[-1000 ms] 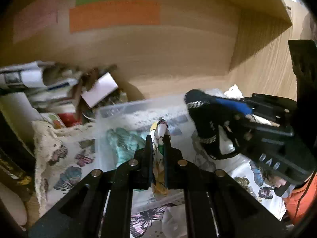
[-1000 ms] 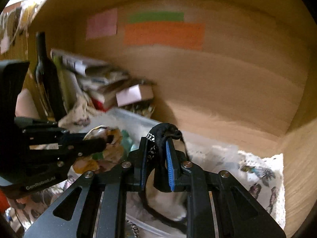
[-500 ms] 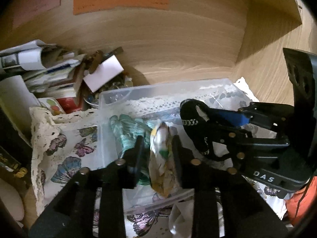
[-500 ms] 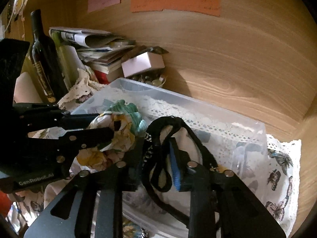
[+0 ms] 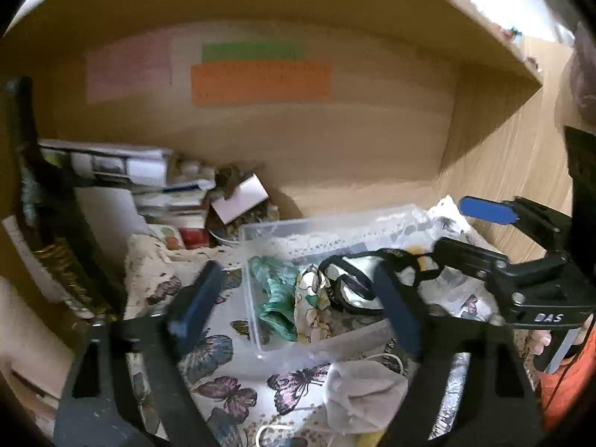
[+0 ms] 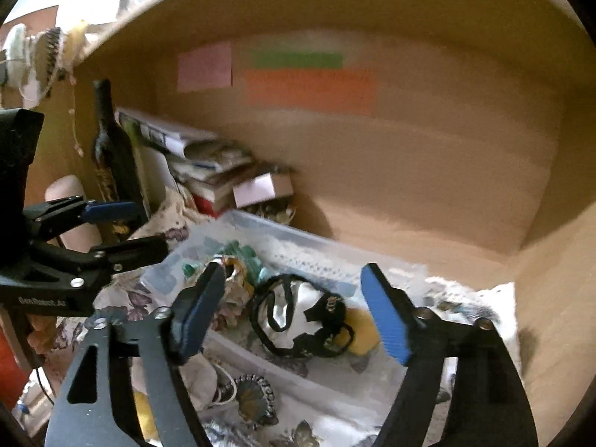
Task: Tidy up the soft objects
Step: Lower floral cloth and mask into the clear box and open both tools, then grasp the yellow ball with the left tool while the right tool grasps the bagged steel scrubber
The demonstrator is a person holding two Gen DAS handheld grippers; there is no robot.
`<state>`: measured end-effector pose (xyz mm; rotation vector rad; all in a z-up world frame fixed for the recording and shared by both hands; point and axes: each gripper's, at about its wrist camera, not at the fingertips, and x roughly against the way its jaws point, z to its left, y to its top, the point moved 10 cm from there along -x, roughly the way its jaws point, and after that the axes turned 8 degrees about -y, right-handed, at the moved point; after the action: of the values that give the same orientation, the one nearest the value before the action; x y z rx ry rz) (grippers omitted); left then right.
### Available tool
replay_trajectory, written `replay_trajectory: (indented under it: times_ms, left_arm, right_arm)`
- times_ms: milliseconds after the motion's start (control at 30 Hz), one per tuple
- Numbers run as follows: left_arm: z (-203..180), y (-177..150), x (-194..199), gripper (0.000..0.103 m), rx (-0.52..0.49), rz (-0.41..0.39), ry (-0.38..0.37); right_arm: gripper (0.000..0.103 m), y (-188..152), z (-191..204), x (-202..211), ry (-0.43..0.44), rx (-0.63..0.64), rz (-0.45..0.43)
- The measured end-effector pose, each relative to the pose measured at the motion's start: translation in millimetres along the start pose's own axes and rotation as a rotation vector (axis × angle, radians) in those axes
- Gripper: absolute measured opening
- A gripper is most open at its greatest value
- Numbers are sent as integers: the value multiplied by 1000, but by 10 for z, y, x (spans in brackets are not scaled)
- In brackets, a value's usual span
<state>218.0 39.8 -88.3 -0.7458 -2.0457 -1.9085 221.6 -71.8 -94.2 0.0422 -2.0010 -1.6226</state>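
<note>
A clear plastic bin (image 5: pixel 257 320) (image 6: pixel 260 223) stands on a butterfly-print cloth in a wooden shelf. In it lie a teal cloth (image 5: pixel 277 294), a floral yellow-white cloth (image 5: pixel 309 309) (image 6: pixel 234 290) and a black strappy item with a white lining (image 5: pixel 354 290) (image 6: pixel 298 316). My left gripper (image 5: pixel 294 305) is open and empty, just above and in front of the bin. My right gripper (image 6: pixel 290 309) is open and empty above the black item. Each gripper also shows in the other's view, the right one (image 5: pixel 484 246) and the left one (image 6: pixel 111 231).
Stacked papers, books and a white box (image 5: pixel 242 197) crowd the back left corner. A dark bottle (image 6: pixel 111 156) stands at the left wall. A white cloth (image 5: pixel 361 391) and beaded pieces (image 6: pixel 253 395) lie in front of the bin. Coloured notes hang on the back wall (image 5: pixel 260 82).
Both grippers opened: the left let go of the floral cloth, the right let go of the black item. Both things now lie in the bin. Both grippers have drawn back and up.
</note>
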Motion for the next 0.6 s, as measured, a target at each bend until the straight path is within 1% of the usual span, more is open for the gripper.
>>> replay_trajectory:
  times_ms: [33, 100, 267, 333, 433, 600]
  left_arm:
    - [-3, 8, 88, 103, 6, -22, 12]
    - [-18, 8, 210, 103, 13, -51, 17]
    - [-119, -111, 327, 103, 7, -37, 2]
    - [-178, -182, 371, 103, 1, -30, 2]
    - [-217, -288, 405, 103, -4, -25, 12]
    - [-300, -574, 415, 103, -14, 7, 23]
  right_arm:
    - [84, 5, -2, 67, -6, 3, -15]
    - [86, -3, -6, 196, -13, 6, -39]
    - [95, -118, 16, 436, -17, -15, -65]
    - [95, -197, 38, 478, -32, -11, -66]
    - [95, -336, 103, 502, -38, -3, -52]
    - [95, -617, 161, 501, -13, -33, -4]
